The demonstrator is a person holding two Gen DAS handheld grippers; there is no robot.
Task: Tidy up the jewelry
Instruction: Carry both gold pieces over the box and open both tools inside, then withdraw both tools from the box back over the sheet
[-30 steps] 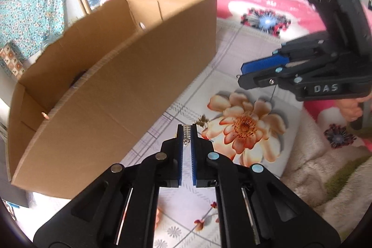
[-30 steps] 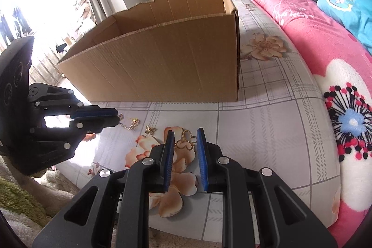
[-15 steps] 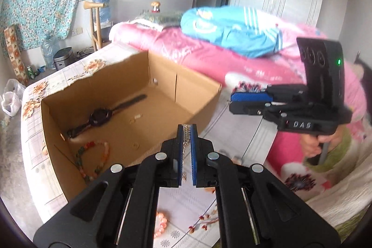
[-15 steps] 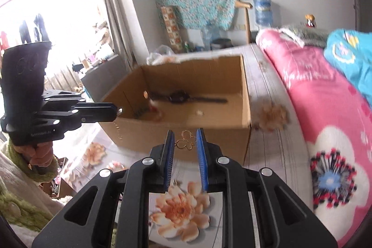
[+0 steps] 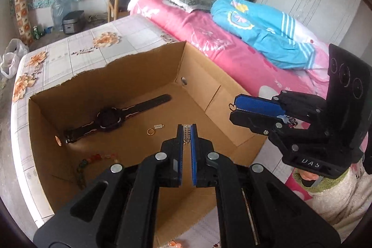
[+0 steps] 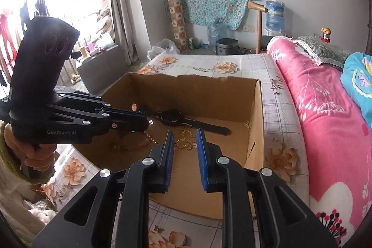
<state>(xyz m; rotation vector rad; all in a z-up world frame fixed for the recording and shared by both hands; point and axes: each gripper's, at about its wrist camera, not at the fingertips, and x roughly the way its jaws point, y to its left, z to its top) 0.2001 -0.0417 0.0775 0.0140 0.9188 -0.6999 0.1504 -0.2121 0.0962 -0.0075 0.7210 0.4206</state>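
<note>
left gripper (image 6: pixel 148 123) reads "genrobot.ai" and pinches a chain (image 5: pixel 186 134). right gripper (image 5: pixel 232 109), marked "das", grips one gold clover piece (image 6: pixel 186 143) over the box (image 5: pixel 209 85), one watch (image 5: pixel 109 120) inside

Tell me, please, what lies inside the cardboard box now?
Inside the cardboard box lie a black watch, a gold ring, a small silver piece and a beaded bracelet. The left gripper covers part of the floor nearest the camera, so more may lie there.

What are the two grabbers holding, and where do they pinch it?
The left gripper pinches a thin chain at its fingertips. The right gripper pinches a gold butterfly charm by its edges, above the cardboard box.
</note>
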